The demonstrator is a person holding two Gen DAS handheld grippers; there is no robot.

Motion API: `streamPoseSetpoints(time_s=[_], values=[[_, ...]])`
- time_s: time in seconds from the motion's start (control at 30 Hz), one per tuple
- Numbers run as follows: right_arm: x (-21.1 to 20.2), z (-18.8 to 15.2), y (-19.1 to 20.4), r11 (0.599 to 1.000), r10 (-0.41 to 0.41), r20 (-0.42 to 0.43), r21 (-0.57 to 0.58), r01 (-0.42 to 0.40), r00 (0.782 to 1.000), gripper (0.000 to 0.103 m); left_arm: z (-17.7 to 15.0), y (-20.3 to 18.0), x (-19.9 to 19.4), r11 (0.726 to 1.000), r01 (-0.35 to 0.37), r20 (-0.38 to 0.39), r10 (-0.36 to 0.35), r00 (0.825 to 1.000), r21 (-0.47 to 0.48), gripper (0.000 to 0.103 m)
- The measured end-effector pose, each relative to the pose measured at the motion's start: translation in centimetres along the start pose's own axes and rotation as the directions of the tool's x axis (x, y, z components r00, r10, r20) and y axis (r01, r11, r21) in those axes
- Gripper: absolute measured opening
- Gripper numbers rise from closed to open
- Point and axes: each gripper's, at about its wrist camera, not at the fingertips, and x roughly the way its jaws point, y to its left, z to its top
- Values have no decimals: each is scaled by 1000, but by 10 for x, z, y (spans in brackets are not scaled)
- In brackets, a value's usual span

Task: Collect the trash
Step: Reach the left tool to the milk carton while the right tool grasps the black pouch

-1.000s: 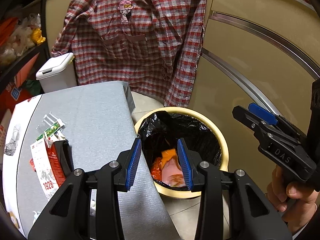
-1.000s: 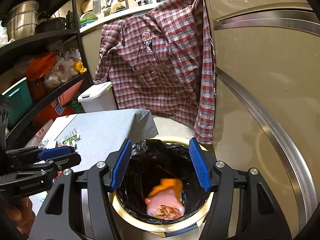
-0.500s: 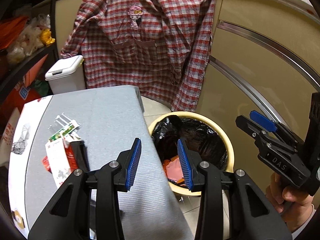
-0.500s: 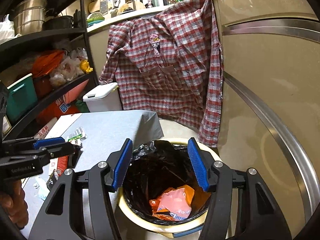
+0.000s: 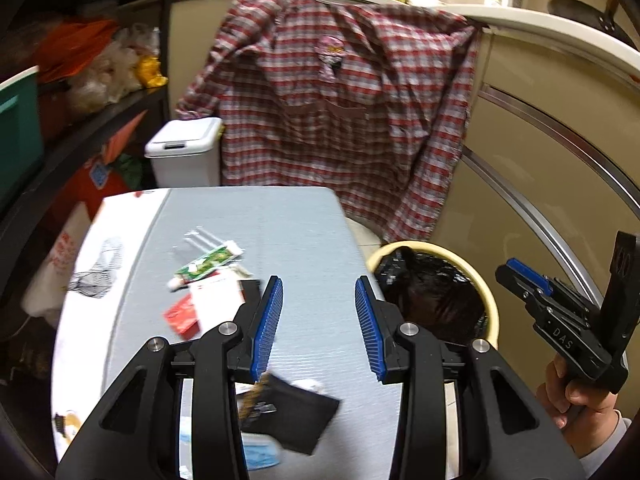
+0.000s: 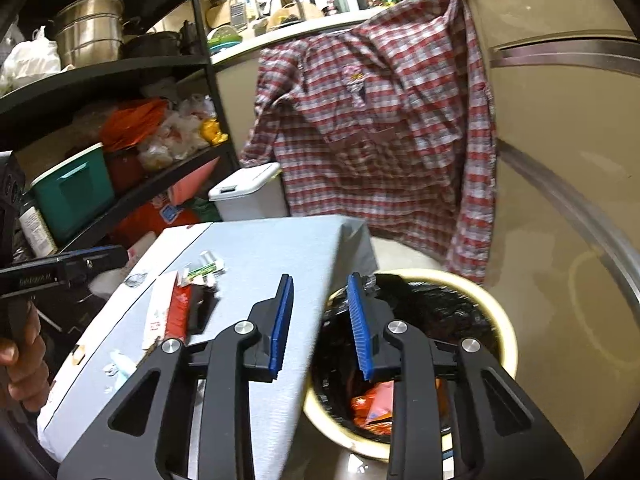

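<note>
Wrappers (image 5: 208,276) at ten o'clock await the left gripper (image 5: 318,320), jaws narrowly apart, empty; right gripper (image 6: 320,322) closing empty beside the bin (image 6: 506,332).

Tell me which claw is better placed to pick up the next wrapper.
Left, probably. The left claw is empty, above the table, with the wrappers just beside its fingers. The right claw, closing on nothing, straddles the table edge and the bin.

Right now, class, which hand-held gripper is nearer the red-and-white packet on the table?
Left. The left hand-held gripper hovers over the table just beside the red-and-white packet; the right hand-held gripper sits farther off, at the yellow bin.
</note>
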Motion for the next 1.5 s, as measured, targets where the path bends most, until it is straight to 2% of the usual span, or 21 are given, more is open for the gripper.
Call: streamPoseSetpoints(time_s=[0.3, 0.57, 0.67, 0.83, 1.13, 1.2, 1.33, 1.5], values=[[27, -16, 45, 992, 120, -79, -33, -123, 990, 29, -3, 52, -19, 997, -54, 22, 55, 998, -46, 37], [58, -35, 100, 962, 224, -191, -116, -248, 956, 30, -8, 84, -27, 993, -87, 21, 89, 996, -76, 37], [71, -42, 118, 950, 238, -230, -147, -276, 943, 30, -11, 94, -28, 992, -98, 16, 100, 995, -85, 37], [93, -53, 135, 935, 252, -291, -174, -310, 923, 38, -13, 107, -30, 989, -112, 12, 113, 993, -101, 37], [116, -67, 153, 896, 275, -389, -228, -381, 879, 38, -15, 119, -22, 986, -120, -3, 120, 993, -115, 37], [116, -70, 156, 888, 270, -398, -249, -386, 877, 37, -14, 121, -19, 986, -121, -6, 121, 993, -116, 37], [110, -71, 161, 874, 269, -397, -282, -396, 877, 15, -14, 121, -12, 986, -121, -17, 120, 993, -116, 37], [99, -65, 160, 862, 295, -380, -290, -416, 877, 8, -14, 116, -5, 987, -116, -27, 114, 993, -108, 37]])
